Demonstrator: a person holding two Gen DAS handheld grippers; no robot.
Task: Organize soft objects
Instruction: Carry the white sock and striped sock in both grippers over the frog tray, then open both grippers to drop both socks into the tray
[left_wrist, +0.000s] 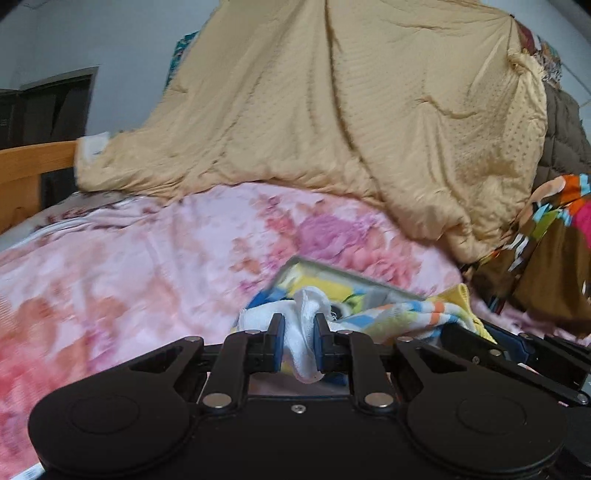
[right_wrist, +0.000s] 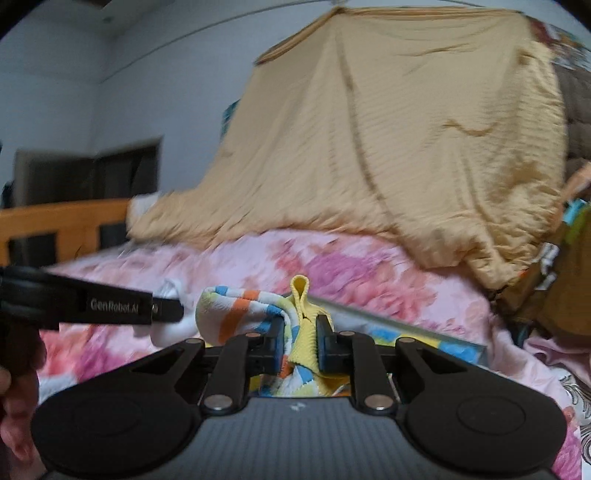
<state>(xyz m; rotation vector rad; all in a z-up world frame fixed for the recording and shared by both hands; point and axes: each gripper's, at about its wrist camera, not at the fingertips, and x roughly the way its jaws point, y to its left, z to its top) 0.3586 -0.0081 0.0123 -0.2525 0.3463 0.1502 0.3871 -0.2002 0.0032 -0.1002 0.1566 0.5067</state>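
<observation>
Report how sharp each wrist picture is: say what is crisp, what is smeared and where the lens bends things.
Left wrist view: the left gripper and the towel pinched in it are crisp, the floral bedsheet smears; edges bow. Right wrist view: the right gripper is sharp on the towel's yellow edge, the tan quilt and wooden bed rail are streaked; dim, flat light.

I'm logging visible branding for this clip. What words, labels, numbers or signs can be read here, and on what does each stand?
"GenRobot.AI": white lettering on the black side of the left gripper, seen in the right wrist view.
A small pale mark on the right gripper's grey body: too small to read.
Nothing else legible.
</observation>
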